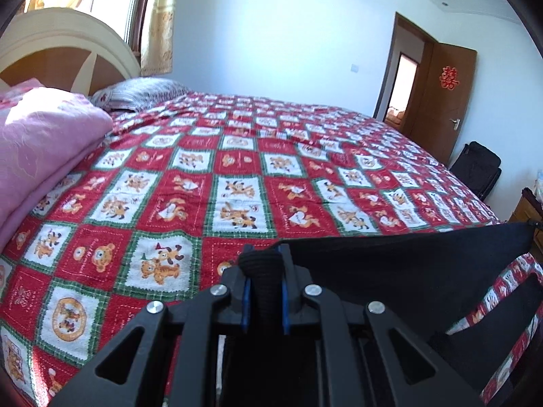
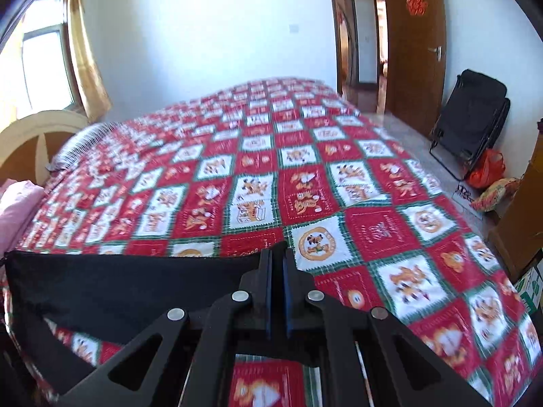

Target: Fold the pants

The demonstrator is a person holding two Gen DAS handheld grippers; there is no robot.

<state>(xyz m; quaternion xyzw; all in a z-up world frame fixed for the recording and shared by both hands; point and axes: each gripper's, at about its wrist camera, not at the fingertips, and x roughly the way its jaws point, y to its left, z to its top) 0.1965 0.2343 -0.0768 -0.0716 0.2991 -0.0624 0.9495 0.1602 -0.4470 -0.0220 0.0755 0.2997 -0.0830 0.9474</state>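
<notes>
Black pants hang stretched between my two grippers above the near edge of the bed. My left gripper is shut on a bunched, ribbed end of the pants, and the cloth runs off to the right as a taut sheet. In the right wrist view the same black pants spread leftward from my right gripper, which is shut on their edge, with only a thin fold between the blue pads. Loose black cloth droops below toward the bed's edge.
The bed carries a red, white and green cartoon-patterned quilt. A folded pink blanket and a striped pillow lie by the headboard at left. A black folded chair, an orange bag and a brown door stand at right.
</notes>
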